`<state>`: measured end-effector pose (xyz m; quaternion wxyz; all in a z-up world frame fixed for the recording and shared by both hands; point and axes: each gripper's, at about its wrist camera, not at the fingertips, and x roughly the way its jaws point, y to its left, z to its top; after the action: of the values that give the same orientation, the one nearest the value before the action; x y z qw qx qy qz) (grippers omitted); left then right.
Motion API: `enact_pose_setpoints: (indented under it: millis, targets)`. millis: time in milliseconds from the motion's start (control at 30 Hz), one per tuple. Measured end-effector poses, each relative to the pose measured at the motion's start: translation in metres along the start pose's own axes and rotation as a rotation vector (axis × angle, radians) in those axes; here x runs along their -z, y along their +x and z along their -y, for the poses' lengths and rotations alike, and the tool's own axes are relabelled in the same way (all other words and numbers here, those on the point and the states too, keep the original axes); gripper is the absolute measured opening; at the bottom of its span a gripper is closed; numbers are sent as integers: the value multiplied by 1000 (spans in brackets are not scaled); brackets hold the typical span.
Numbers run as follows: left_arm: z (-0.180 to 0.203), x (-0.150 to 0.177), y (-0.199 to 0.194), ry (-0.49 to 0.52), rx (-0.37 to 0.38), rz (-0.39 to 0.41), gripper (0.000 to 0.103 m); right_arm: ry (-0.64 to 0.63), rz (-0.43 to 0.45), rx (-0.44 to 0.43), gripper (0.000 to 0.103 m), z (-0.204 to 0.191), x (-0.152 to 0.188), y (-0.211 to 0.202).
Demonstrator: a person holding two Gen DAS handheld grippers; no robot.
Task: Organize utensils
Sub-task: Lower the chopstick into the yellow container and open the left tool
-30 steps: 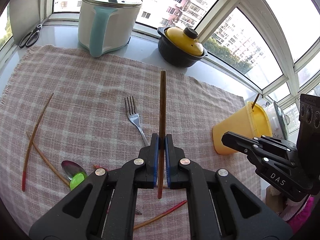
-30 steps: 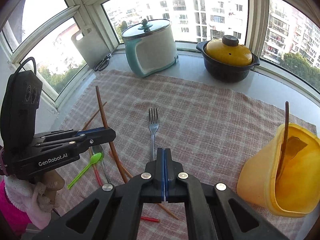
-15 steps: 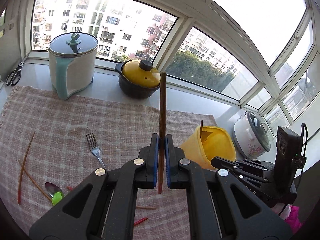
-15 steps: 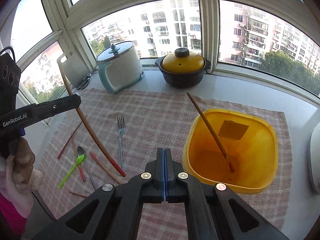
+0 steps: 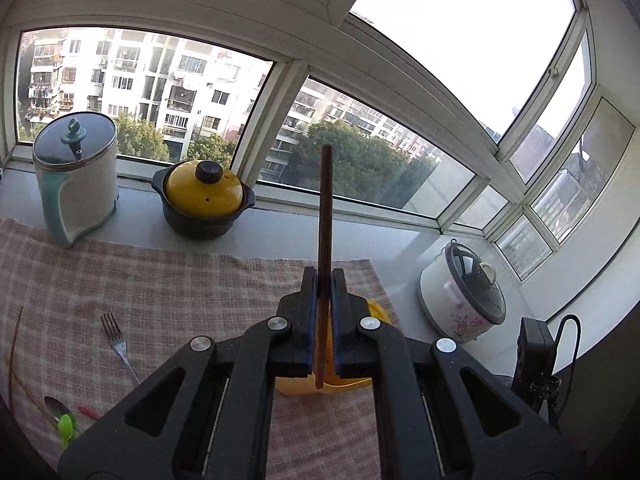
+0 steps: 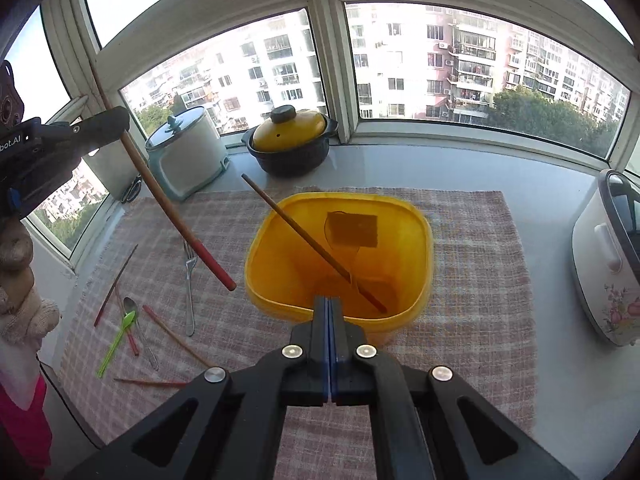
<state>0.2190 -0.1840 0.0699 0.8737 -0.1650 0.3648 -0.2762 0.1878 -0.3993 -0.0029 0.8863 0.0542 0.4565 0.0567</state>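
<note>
Chopstick (image 5: 325,216) clamped in my left hand-held gripper (image 5: 324,280), in the air beside the yellow bin (image 6: 420,236).
My right hand-held gripper (image 6: 329,304) is closed and empty, just over the bin's near rim; one chopstick (image 6: 312,240) leans inside it; fork (image 6: 189,280), spoons and more chopsticks lie on the checked cloth (image 6: 472,280).

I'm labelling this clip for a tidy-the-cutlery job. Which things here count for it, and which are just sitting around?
Part of the job:
- chopstick held in the left tongs
- yellow tub with a chopstick already inside
- fork, spoon, green spoon, loose chopsticks on the cloth

Just lying about:
- black pot with yellow lid
- white pot
- flowered cooker
- scissors
</note>
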Motion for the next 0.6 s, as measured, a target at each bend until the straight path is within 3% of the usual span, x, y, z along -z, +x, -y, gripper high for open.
enact_pose_setpoints:
  millis: [233, 600]
  targets:
    - [26, 0, 24, 43, -34, 23, 4, 33, 5, 15, 0, 25, 9, -10]
    - [36, 25, 76, 104, -108, -57, 4, 49, -2, 23, 0, 44, 19, -12]
